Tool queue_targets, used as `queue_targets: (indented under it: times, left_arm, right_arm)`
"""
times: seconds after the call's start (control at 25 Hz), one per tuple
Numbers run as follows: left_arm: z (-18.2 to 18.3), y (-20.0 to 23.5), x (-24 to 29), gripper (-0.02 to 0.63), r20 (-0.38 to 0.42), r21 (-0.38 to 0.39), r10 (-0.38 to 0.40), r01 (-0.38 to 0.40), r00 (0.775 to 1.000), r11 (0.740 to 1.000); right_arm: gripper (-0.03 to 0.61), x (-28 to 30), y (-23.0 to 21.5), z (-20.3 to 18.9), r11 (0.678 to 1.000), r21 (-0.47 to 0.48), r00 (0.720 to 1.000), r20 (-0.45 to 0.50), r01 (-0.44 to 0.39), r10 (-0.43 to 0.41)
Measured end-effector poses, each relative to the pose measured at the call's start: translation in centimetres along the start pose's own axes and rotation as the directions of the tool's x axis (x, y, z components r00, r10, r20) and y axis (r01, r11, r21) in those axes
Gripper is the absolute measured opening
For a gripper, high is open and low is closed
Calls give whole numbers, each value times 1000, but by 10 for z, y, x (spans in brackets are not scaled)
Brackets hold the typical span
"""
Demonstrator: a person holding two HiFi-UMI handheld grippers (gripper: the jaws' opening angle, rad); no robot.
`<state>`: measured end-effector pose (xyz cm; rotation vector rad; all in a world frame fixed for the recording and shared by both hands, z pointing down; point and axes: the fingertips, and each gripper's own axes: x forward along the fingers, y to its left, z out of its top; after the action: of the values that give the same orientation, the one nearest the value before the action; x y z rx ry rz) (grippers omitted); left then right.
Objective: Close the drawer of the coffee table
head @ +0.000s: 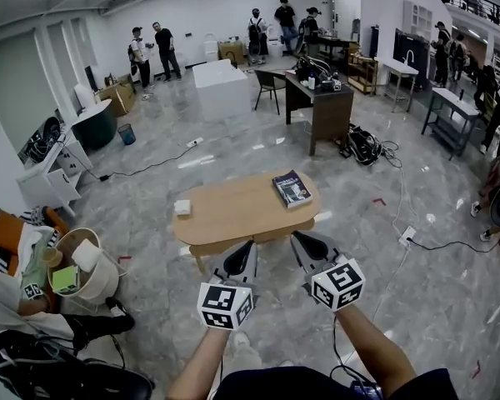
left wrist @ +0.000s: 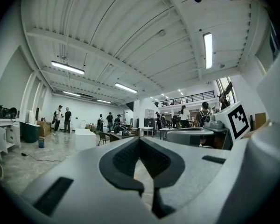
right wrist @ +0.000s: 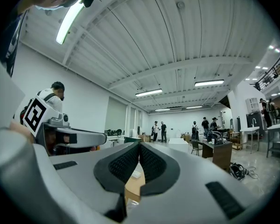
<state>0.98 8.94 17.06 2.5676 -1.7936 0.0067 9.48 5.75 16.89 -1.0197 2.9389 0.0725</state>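
**Coffee table** [head: 233, 211]: light wood, rounded top, standing on the grey marbled floor [head: 192, 152] at the centre of the head view. The near long edge faces the person. The drawer cannot be told apart from the frame under the top.

**On the table:** a dark book [head: 292, 188] lies flat near the right end. A small white box [head: 182, 207] lies near the left end, well apart from the book.

**Left gripper** [head: 249, 245]: held over the floor just before the table's near edge, tips pointing toward it. Whether it touches the table cannot be told. Its own view shows the jaws brought together at the tips with nothing between them.

**Right gripper** [head: 295, 236]: just beside the left one, also pointing at the near edge. Its jaws meet at the tips and grip nothing. In the right gripper view the tabletop and the white box show below and beyond the pads [right wrist: 151, 164].

**Surroundings:** a dark desk [head: 321, 107] and a white block [head: 221, 90] stand beyond the table. A round basket [head: 83, 265] is at the left, and several people stand along the far wall.
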Motion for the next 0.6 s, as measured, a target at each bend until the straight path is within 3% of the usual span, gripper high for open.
queue_targets:
  times: [0.6]
  left_arm:
    - [0, -13, 2, -1, -3, -3, 6, -6, 1000, 1000]
  right_arm:
    - [18, -12, -10, 2, 1000, 5, 1000, 15, -5, 5]
